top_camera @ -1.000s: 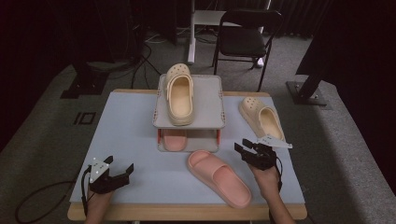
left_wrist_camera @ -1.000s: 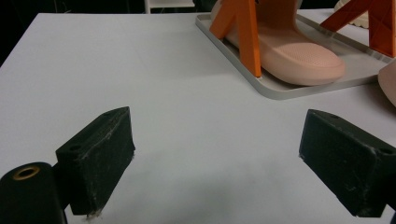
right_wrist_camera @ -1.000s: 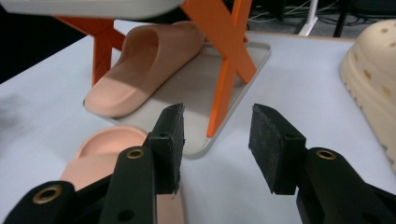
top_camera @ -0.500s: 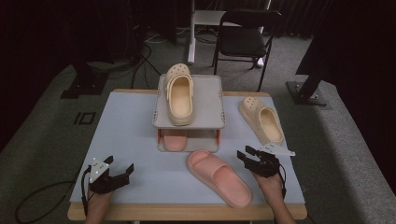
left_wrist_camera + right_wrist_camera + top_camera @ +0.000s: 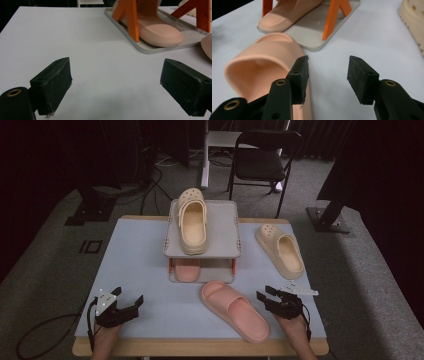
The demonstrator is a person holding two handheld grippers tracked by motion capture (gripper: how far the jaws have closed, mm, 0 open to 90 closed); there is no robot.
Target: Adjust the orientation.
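Pink slide (image 5: 234,309): soft matte foam, one moulded piece with a broad arched strap and a ribbed footbed; it lies flat near the front edge of the worktop (image 5: 140,270), just left of my right claw.
Slide axis: in the high view its long axis runs on a diagonal, one end toward the rack and the other toward the front right corner of the worktop. In the right gripper view the strap's open arch (image 5: 259,67) faces my camera.
My right claw (image 5: 270,299): partly open and holding nothing. My jaws have just been opening a little. My left pad (image 5: 300,77) sits right against the slide's edge; I cannot tell if it touches. The gap between my pads is over bare worktop.
My left claw (image 5: 131,302): spread wide and empty over bare worktop at the front left, well apart from the slide.
Pads: black, blocky, with a rough, scuffed face.
Rack (image 5: 202,251): two grey trays with rounded corners, the upper held up on orange struts (image 5: 130,20).
Second pink slide (image 5: 187,269): on the lower tray, with a finely pebbled sole edge.
Cream clog (image 5: 192,221): perforated toe, on the upper tray, lengthwise front to back.
Second cream clog (image 5: 280,249): on the worktop right of the rack, angled.
Writing: none I can read.
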